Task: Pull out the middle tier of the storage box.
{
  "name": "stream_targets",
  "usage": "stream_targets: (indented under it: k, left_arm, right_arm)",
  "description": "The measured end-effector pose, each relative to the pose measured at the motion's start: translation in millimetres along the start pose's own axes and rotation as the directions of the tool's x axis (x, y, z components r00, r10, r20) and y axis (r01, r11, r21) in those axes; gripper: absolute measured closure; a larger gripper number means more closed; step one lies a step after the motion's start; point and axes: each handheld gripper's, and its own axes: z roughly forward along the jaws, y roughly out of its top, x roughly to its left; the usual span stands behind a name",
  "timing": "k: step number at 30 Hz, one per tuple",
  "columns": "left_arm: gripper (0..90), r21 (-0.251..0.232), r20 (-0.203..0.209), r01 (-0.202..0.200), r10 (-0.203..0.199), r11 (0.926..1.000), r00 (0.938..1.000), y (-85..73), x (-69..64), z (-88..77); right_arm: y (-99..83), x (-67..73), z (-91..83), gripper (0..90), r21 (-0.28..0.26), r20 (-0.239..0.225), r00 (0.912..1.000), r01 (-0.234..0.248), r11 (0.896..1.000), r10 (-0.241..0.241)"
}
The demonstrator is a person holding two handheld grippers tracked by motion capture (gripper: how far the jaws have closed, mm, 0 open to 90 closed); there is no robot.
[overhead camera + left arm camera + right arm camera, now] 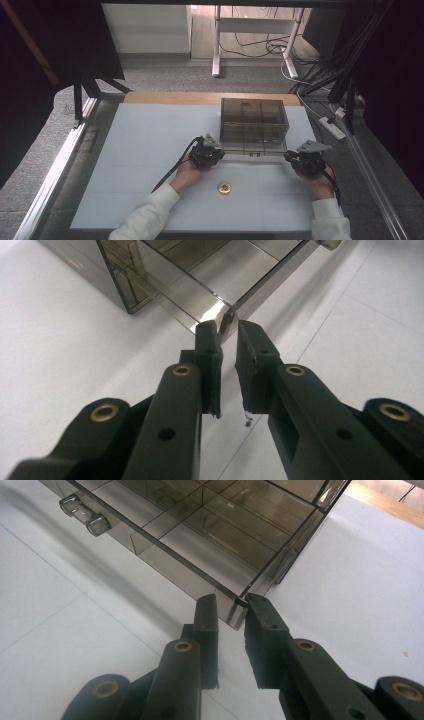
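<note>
A smoked, see-through organiser box sits toward the far side of the white counter, its drawer pulled out toward the person. The left gripper has its jaws clenched on the drawer's near left corner; the right gripper grips the near right corner the same way. The drawer's two small knobs show on its front. A small gold-rimmed round badge lies on the counter, nearer the person than the box, between the two hands.

Glossy smoked clear-plastic box; matt white table; matt black claws.
</note>
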Motion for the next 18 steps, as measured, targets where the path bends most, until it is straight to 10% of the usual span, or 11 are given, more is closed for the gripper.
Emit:
stream_targets:
  k: [18]
  left_arm:
    - [79.2,0.001,0.007,-0.005,0.005,1.0000,1.0000,-1.3,0.7,1.1]
  right_arm:
    - [-1.8,-0.4,0.4,75.9,-0.006,-0.003,1.0000,0.003,1.000,-0.003]
